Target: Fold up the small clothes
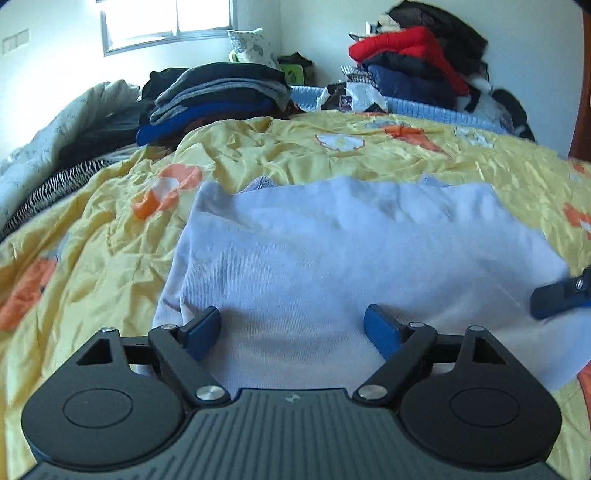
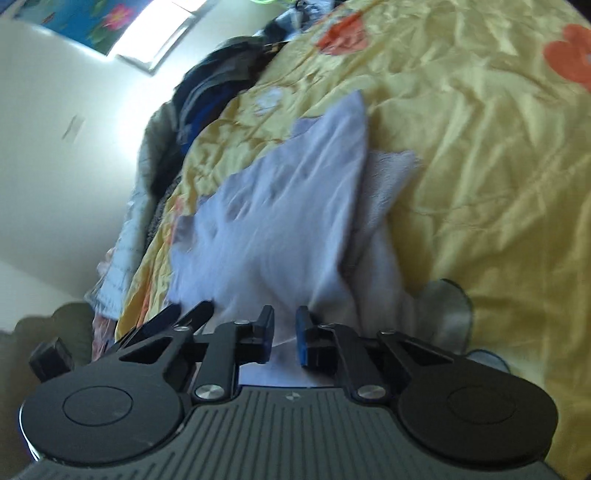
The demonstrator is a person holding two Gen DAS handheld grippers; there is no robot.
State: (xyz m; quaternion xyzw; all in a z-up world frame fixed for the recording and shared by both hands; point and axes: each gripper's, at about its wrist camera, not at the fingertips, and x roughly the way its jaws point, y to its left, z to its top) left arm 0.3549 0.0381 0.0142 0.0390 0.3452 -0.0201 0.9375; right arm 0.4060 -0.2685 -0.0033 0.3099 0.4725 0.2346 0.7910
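Left wrist view: left gripper [image 1: 291, 328] hangs over the near part of a pale lavender garment [image 1: 332, 251] spread flat on a yellow floral quilt [image 1: 110, 221]; jaws stand wide apart, cloth under them but nothing pinched between the blue pads [image 1: 380, 326]. Near hem of the garment is hidden behind the gripper body. A bit of lace or a second layer peeks out at the far edge, too blurred to name. At the right border a blue-tipped finger of the right gripper [image 1: 554, 295] pokes in, mostly cut off, smeared. Behind: stack of folded dark clothes [image 1: 214, 99], heap with a red jacket [image 1: 402, 48], window [image 1: 166, 22] blown out. Right wrist view is rolled hard and blurry: right gripper [image 2: 284, 328] has jaws narrowed to a small gap with a fold of the same lavender garment [image 2: 288, 221] running in between the pads; whether they actually press the fabric I cannot tell, the contact spot is blocked by the fingers. Part of the left gripper [image 2: 173, 321] shows at lower left, cropped. A paler, fuzzier layer [image 2: 388, 173] sticks out beside the garment, unclear if same piece.
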